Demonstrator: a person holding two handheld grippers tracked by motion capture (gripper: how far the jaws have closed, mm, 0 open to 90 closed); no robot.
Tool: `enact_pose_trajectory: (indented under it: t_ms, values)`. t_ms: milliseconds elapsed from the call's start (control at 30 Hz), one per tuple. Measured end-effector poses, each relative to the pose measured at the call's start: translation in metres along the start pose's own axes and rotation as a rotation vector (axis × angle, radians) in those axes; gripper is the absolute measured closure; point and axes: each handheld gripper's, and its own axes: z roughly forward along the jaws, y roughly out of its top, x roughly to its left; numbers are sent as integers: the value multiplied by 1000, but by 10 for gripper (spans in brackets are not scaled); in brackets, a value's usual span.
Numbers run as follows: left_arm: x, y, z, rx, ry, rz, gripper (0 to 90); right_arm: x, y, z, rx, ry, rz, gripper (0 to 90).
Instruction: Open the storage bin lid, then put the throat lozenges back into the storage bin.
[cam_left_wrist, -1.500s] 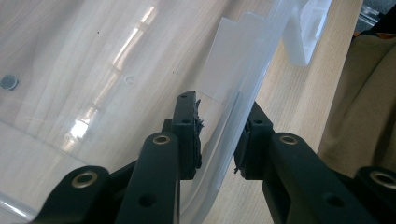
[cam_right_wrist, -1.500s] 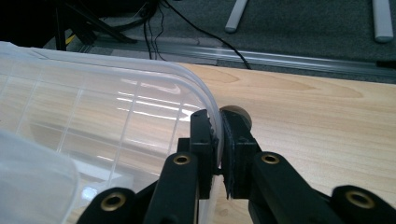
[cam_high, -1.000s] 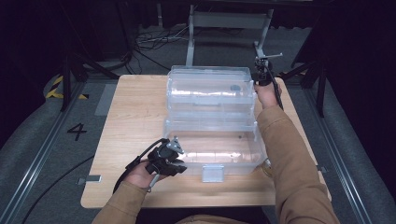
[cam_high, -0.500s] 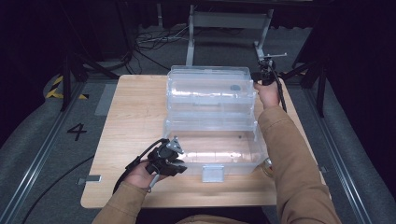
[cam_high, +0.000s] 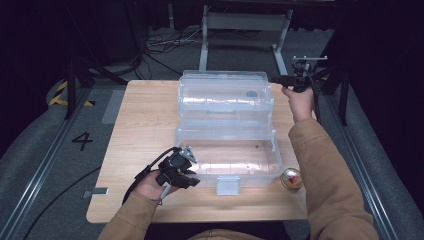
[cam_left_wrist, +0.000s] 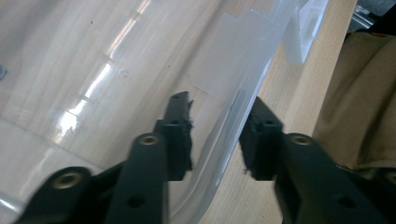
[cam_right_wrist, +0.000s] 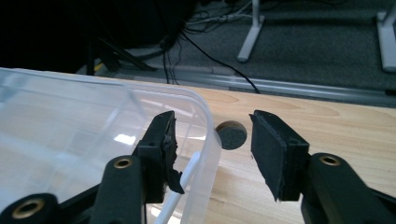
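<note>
I have a clear plastic box (cam_high: 227, 157) lying open in the middle of the wooden table (cam_high: 145, 115), its tray on the near side and its lid (cam_high: 225, 95) standing up along the far side. My left gripper (cam_high: 186, 175) is at the tray's near left corner, and in the left gripper view its jaws straddle the tray's rim (cam_left_wrist: 233, 116): one jaw sits inside the tray, the other outside over the bare wood, with a gap on each side of the plastic, so the pads are not pressing on it. Those jaws have just been opening, with the rim between them. My right gripper (cam_high: 292, 80) is held at the far right, just off the lid's upper right corner. In the right gripper view its jaws stand apart around the lid's rounded corner (cam_right_wrist: 205, 126), the left jaw over the clear plastic and the right jaw over the table, neither pad touching; these jaws too have just been opening. Between them, farther off, I see a round dark hole (cam_right_wrist: 231, 135) in the tabletop. A small round tin (cam_high: 291, 178) with a red and gold top sits on the table just beside the tray's near right corner, close to my right sleeve (cam_high: 330, 180).
</note>
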Motion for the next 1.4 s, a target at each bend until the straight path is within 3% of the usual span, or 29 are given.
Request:
enact_pose_trajectory:
  t_ms: [67, 167, 400, 500, 567, 667, 700, 867, 967, 1033, 1100, 1233, 1400]
  values:
    - [2, 0, -2, 1, -42, 12, 572, 1, -1, -13, -18, 21, -1, 490]
    - [3, 0, -14, -38, -65, 18, 513, 2, -3, -32, -35, 32, -27, 474]
    - [13, 0, -43, -163, -78, 1, 500, 7, -21, -73, -58, 74, -108, 386]
    - [18, -2, -52, -211, -54, -22, 494, 13, -30, -91, -32, 76, -139, 327]
    - [22, -4, -59, -243, -43, -41, 489, 16, -40, -104, -53, 72, -167, 326]
    - [26, -7, -65, -280, -26, -70, 484, 17, -47, -116, -63, 81, -165, 310]
    - [29, -9, -70, -304, -3, -96, 485, 19, -57, -128, -73, 91, -160, 301]
    - [40, -15, -80, -354, 44, -159, 484, 26, -77, -152, -88, 53, -200, 289]
    - [44, -18, -84, -369, 70, -178, 481, 28, -84, -159, -86, 38, -218, 284]
    - [47, -21, -88, -382, 87, -192, 477, 29, -92, -164, -79, 55, -221, 284]
    - [50, -24, -91, -388, 106, -199, 475, 31, -101, -167, -54, 36, -256, 283]
    - [55, -28, -94, -392, 126, -223, 468, 30, -111, -166, 2, 55, -281, 290]
    - [60, -32, -98, -394, 152, -244, 466, 22, -118, -167, 28, 58, -269, 290]
